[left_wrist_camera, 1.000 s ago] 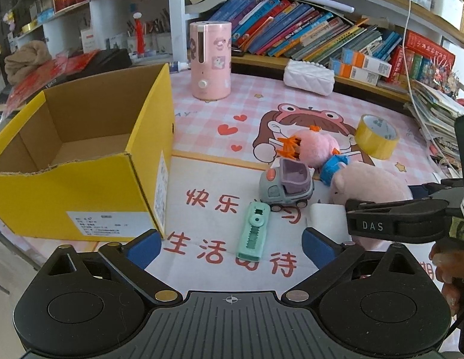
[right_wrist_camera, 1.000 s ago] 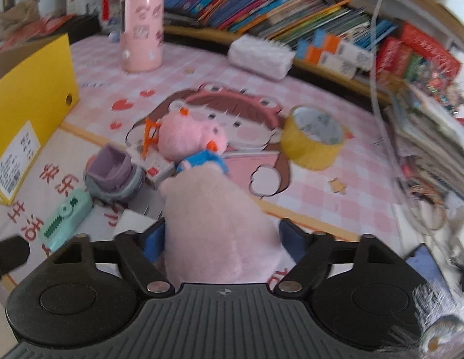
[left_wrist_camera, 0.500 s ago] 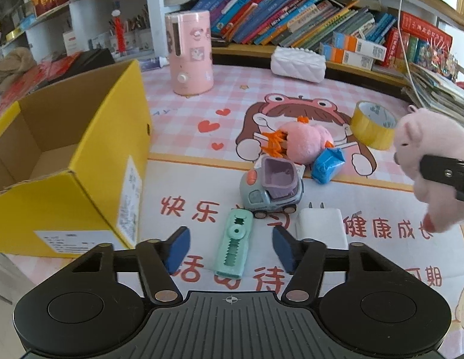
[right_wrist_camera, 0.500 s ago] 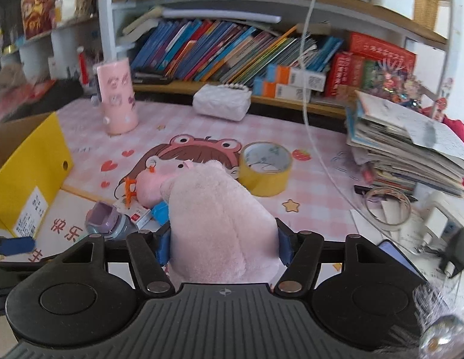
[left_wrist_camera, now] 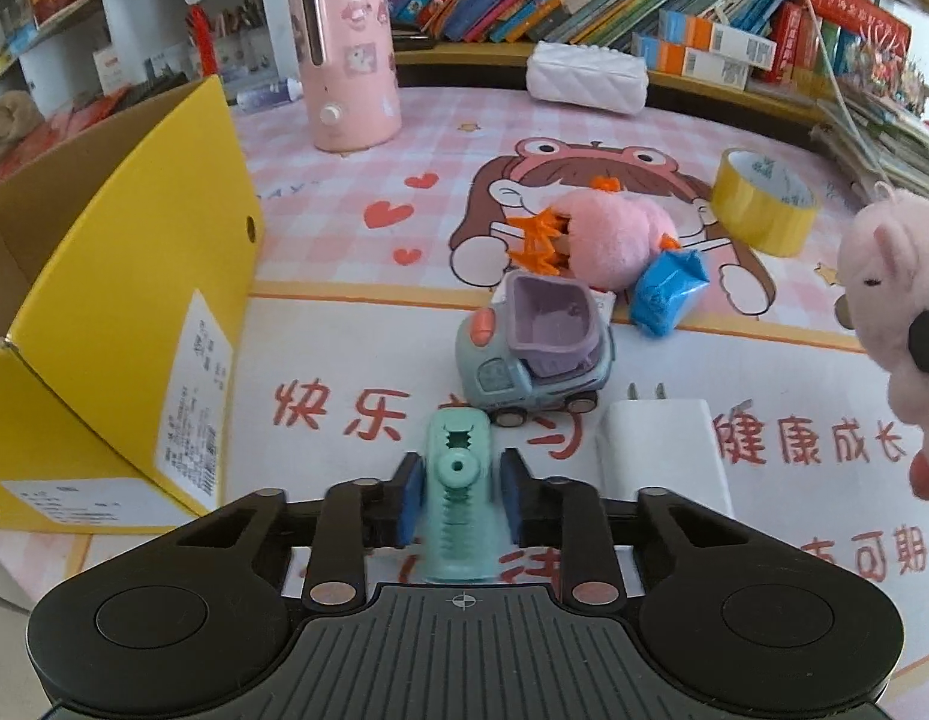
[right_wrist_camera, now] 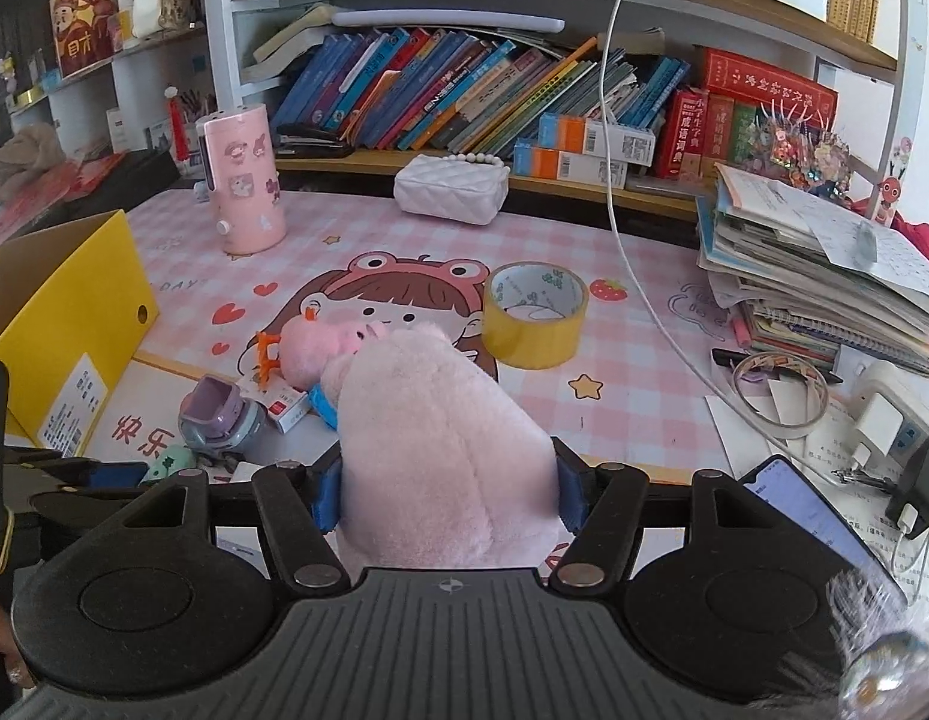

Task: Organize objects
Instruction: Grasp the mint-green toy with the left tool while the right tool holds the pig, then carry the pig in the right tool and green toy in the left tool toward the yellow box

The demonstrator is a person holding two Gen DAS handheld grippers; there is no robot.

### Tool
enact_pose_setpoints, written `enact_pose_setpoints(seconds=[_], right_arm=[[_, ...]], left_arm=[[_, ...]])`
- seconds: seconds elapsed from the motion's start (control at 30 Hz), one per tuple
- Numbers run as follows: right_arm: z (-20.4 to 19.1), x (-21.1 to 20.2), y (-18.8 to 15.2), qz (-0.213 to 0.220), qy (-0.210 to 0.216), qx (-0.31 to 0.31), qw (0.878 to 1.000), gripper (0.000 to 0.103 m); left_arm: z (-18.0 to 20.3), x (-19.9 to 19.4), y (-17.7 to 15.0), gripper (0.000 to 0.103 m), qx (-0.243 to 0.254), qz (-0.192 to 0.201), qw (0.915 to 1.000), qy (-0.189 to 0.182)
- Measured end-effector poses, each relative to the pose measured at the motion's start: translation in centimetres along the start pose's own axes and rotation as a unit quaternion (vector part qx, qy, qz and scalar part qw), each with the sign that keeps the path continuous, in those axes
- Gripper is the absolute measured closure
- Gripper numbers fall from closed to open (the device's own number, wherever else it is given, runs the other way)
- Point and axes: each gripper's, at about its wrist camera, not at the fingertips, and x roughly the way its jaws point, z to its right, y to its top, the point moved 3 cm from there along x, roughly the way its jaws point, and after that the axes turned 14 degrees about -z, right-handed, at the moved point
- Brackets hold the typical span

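My left gripper (left_wrist_camera: 458,495) is shut on a mint green crocodile-shaped tool (left_wrist_camera: 458,498) that lies on the mat. My right gripper (right_wrist_camera: 446,486) is shut on a pink plush pig (right_wrist_camera: 440,444) and holds it above the table; the pig also shows at the right edge of the left wrist view (left_wrist_camera: 890,294). An open yellow cardboard box (left_wrist_camera: 122,300) stands at the left. A grey and purple toy truck (left_wrist_camera: 536,354), a pink plush ball (left_wrist_camera: 614,240), a blue packet (left_wrist_camera: 668,291) and a white charger (left_wrist_camera: 662,444) lie on the mat.
A yellow tape roll (left_wrist_camera: 764,204), a pink cylindrical dispenser (left_wrist_camera: 350,60) and a white quilted pouch (left_wrist_camera: 587,78) stand farther back. Bookshelves run along the back. A paper stack (right_wrist_camera: 824,276), a phone (right_wrist_camera: 806,510) and a white cable (right_wrist_camera: 644,276) are at the right.
My left gripper moved forward and closed on the green tool. My right gripper lifted the plush pig off the mat and up.
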Motion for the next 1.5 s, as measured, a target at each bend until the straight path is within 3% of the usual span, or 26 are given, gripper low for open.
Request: enact_pose_setpoints(seconds=[0.1, 0.33, 0.53, 0.87, 1.23, 1.5], right_arm=[[0.2, 0.1, 0.0, -0.006, 0.004, 0.011, 1.000, 0.041], [-0.9, -0.2, 0.0, -0.014, 0.009, 0.023, 1.000, 0.041], [-4.0, -1.4, -0.2, -0.009, 0.026, 0.013, 1.000, 0.041], [-12.8, -3.5, -2.4, -0.018, 0.046, -0.015, 0.999, 0.042], [-23.6, -5.3, -7.0, -0.052, 0.072, -0.042, 0.995, 0.041], [-28.8, -5.8, -10.2, -0.067, 0.081, -0.035, 0.994, 0.041]], left_arm=[[-0.3, -0.6, 0.0, 0.081, -0.016, -0.003, 0.9997, -0.018], [-2.3, -6.8, -0.6, 0.080, -0.036, 0.062, 0.9953, -0.065], [-5.5, -9.6, -2.6, 0.080, -0.056, 0.082, 0.9912, -0.087], [-12.6, -12.0, -6.8, 0.080, -0.062, 0.102, 0.9892, -0.085], [-21.2, -13.3, -12.8, 0.080, -0.085, 0.079, 0.9906, -0.073], [-25.3, -13.7, -16.2, 0.080, -0.082, 0.070, 0.9922, -0.062]])
